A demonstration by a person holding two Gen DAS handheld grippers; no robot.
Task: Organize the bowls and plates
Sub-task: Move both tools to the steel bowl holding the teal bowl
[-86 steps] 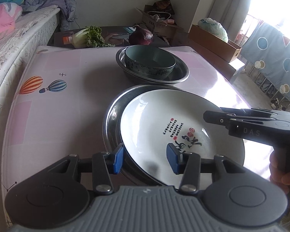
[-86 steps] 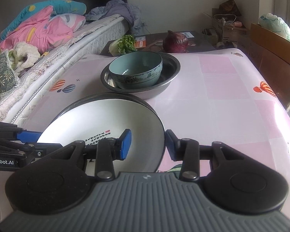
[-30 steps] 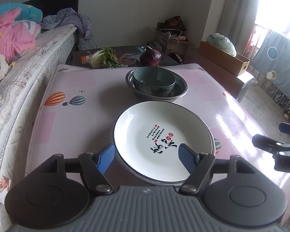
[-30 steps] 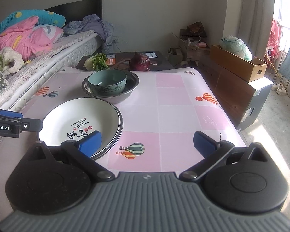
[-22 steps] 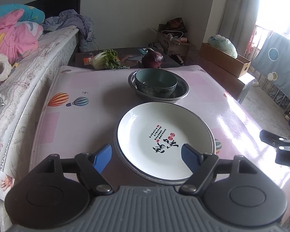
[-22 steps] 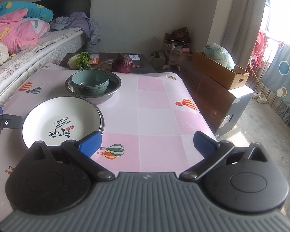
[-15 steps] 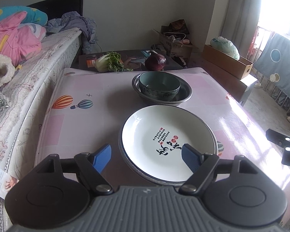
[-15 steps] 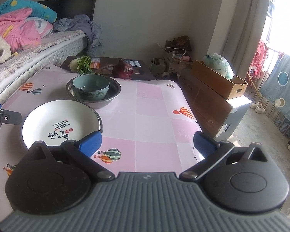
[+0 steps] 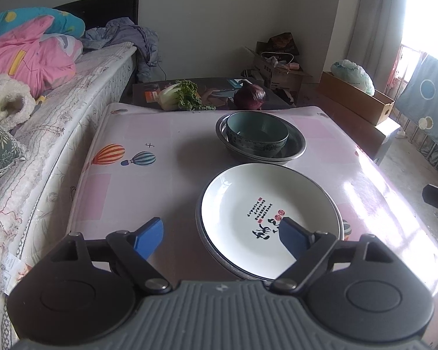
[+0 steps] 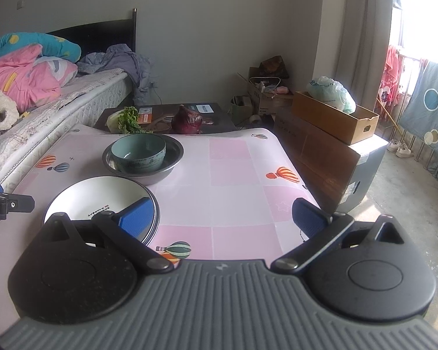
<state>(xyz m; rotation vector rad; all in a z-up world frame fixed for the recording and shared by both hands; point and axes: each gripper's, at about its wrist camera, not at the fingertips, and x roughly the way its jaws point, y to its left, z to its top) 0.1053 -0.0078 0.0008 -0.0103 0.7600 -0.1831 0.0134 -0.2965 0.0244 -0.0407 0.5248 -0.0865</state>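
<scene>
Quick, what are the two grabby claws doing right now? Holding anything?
Left gripper: jaws open, just been opening, holding nothing.
Right gripper: jaws open, holding nothing.

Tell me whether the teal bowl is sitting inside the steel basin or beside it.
Inside. The teal bowl stands upright within the steel basin, whose rim rings it on all sides in both views; the bowl looks empty.

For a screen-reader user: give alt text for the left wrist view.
A white plate sits nested in a metal dish on a pink table, with the open left gripper empty above its near edge. Behind it a teal bowl sits inside a metal basin; a bed runs along the left.
</scene>
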